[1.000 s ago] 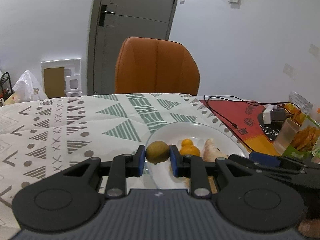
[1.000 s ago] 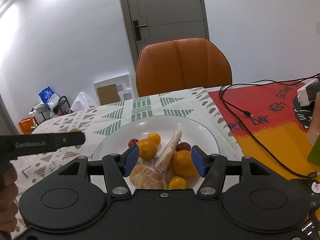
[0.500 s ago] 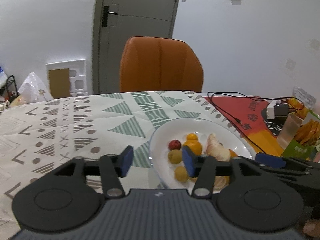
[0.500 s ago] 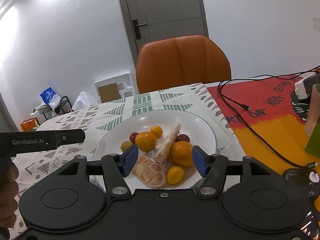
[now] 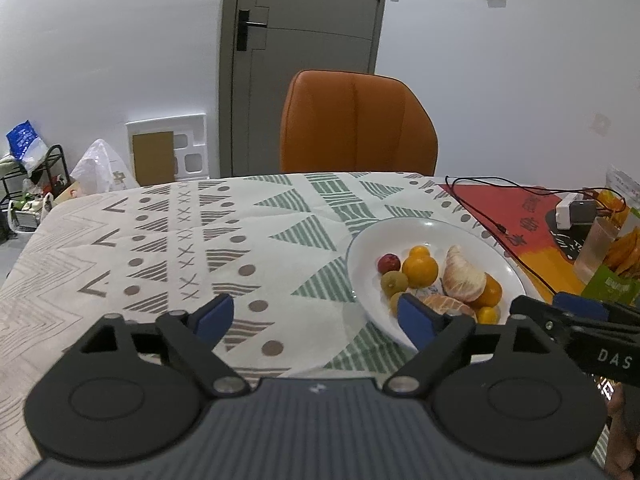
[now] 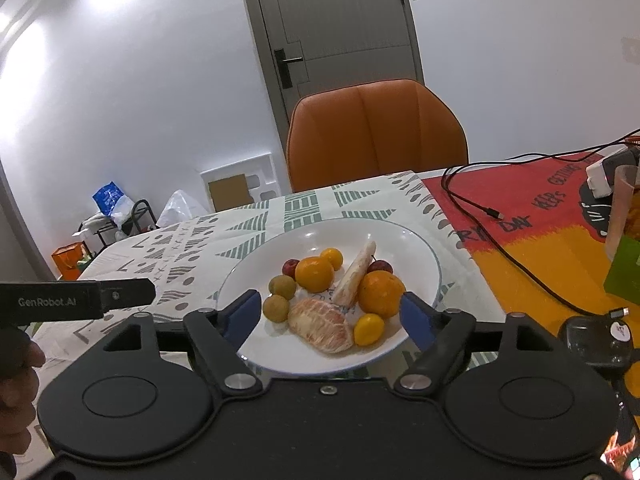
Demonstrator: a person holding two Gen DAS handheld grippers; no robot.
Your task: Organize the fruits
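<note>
The fruits [image 6: 320, 296] all lay on the plate [image 6: 416, 248] — none showed on the cloth [image 5: 160, 240], so the sorting looked nearly done. The left gripper [image 5: 310, 318] was spread wide and empty beside the plate; the right gripper [image 6: 328, 314] gaped empty over it. Readable writing: "GenRobot.AI", "DAS" — and "DAY" on the red mat [image 6: 532, 216].

The left wrist view looks forward along its own fingers, low over the tablecloth [image 5: 168, 240], facing the chair [image 5: 356, 120] and door. The plate [image 5: 360, 248] sits at the right of the frame, past the right finger. The right wrist view faces the same way from nearer the plate [image 6: 416, 248], which fills the frame's centre between its fingers. Both views share plate, chair, door and cable [image 6: 472, 204].
</note>
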